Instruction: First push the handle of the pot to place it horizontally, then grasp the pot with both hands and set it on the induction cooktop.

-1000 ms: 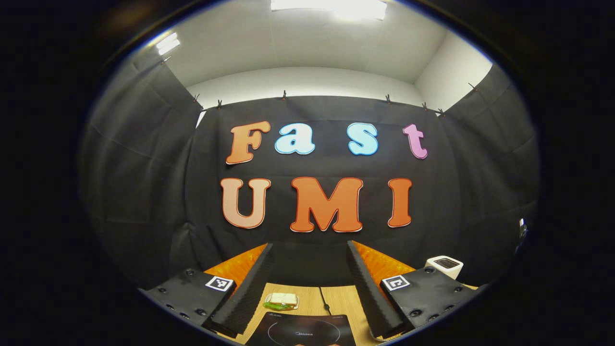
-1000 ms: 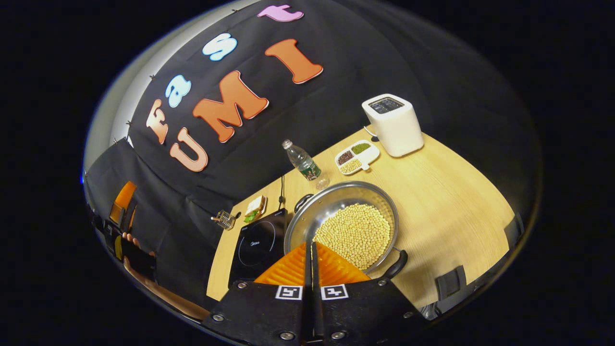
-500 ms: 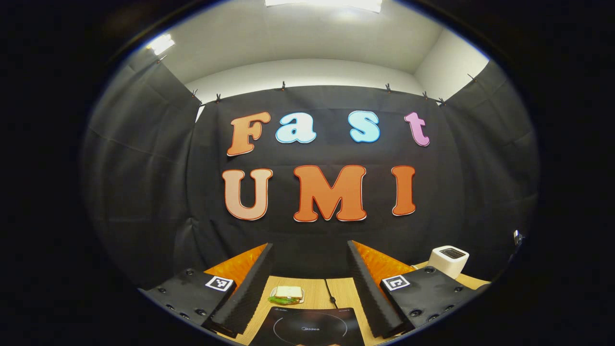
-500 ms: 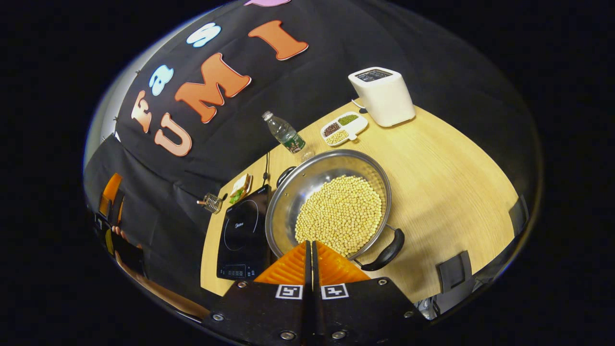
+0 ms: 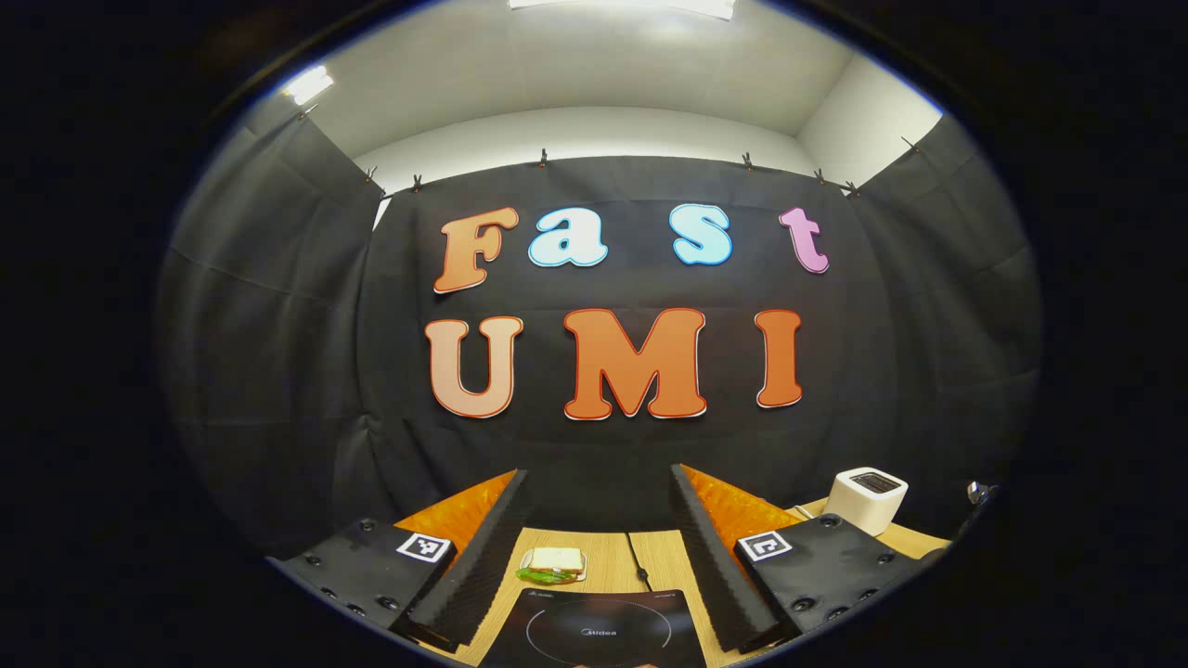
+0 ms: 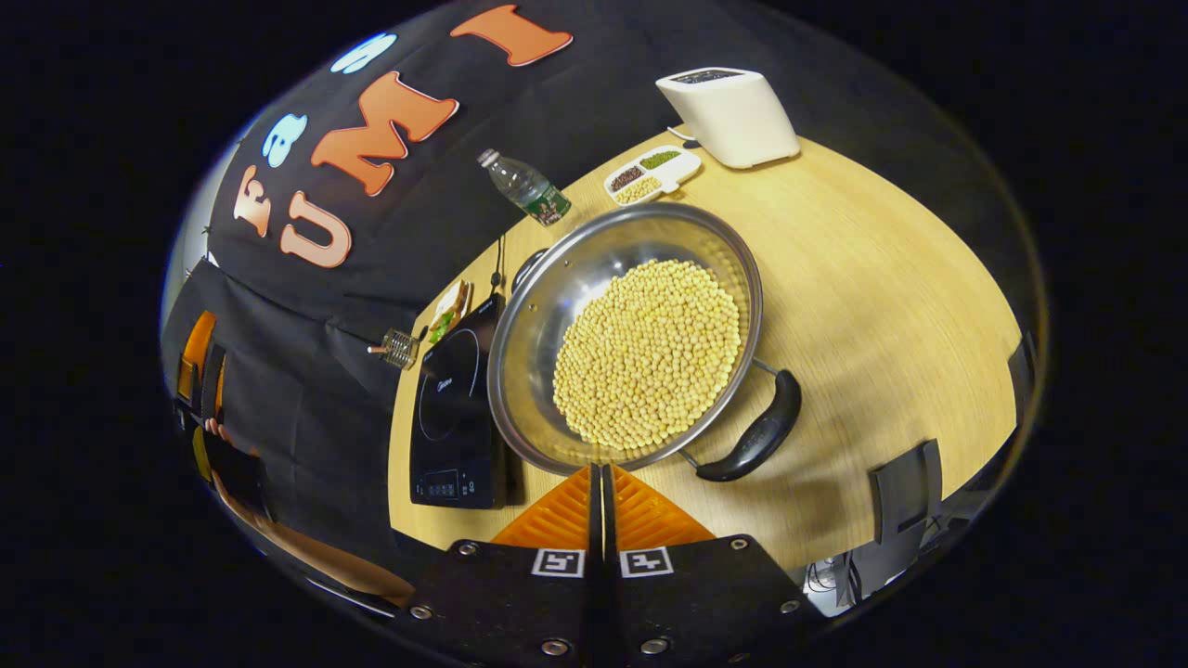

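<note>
Right hand-held gripper closed, empty; pot hides cooktop edge. Left hand-held gripper wide apart.

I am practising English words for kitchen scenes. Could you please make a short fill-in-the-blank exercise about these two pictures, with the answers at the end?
1. The pot is filled with pale, round ____.
2. The right gripper has its two fingers ____ together.
3. The induction cooktop lies on the table beside the pot, and nothing ____ on it.
4. The left gripper is ____, with a wide gap between its fingers.

Missing words: beans; closed; stands; open
</note>
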{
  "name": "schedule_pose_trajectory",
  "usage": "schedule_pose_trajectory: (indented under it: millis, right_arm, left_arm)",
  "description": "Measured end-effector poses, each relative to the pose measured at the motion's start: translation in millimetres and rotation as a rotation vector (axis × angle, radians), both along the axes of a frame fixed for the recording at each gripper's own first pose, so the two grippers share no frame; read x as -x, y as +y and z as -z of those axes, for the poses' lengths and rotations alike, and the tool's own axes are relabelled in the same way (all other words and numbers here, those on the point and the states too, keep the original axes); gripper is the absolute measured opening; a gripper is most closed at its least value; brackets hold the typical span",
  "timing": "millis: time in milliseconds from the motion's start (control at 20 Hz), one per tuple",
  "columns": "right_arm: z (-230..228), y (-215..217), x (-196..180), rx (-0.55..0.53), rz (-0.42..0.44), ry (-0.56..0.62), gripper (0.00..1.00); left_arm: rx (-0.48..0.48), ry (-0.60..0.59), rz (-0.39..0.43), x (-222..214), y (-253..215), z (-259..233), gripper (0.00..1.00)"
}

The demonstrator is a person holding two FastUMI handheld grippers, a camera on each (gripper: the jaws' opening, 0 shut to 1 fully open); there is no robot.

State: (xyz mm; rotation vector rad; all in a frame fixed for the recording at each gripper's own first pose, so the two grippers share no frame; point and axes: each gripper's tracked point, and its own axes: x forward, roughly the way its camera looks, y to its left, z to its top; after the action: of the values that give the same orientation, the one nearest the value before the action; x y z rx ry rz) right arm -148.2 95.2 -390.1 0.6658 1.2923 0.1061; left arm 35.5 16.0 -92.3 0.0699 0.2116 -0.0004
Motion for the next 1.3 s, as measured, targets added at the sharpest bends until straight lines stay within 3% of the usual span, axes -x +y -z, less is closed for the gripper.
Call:
schedule_pose_trajectory:
  millis: [250,750,950,1300]
  right_arm:
    - [21,-10,6,0.027,0.021,0.053,0.0]
    - [34,-6,24,0.033,-0.031,0.085,0.0]
    - [44,-14,16,0.078,-0.012,0.091,0.0]
    - [58,-32,6,0.121,0.022,0.11,0.0]
  left_arm:
    - [0.011,0.036,0.022,0,-8,15,0.97]
    - [-0.002,0.08,0.038,0,-16,30,0.97]
    - [0.022,0.131,0.085,6,-32,43,0.98]
    - [0.009,0.153,0.078,5,-26,54,0.99]
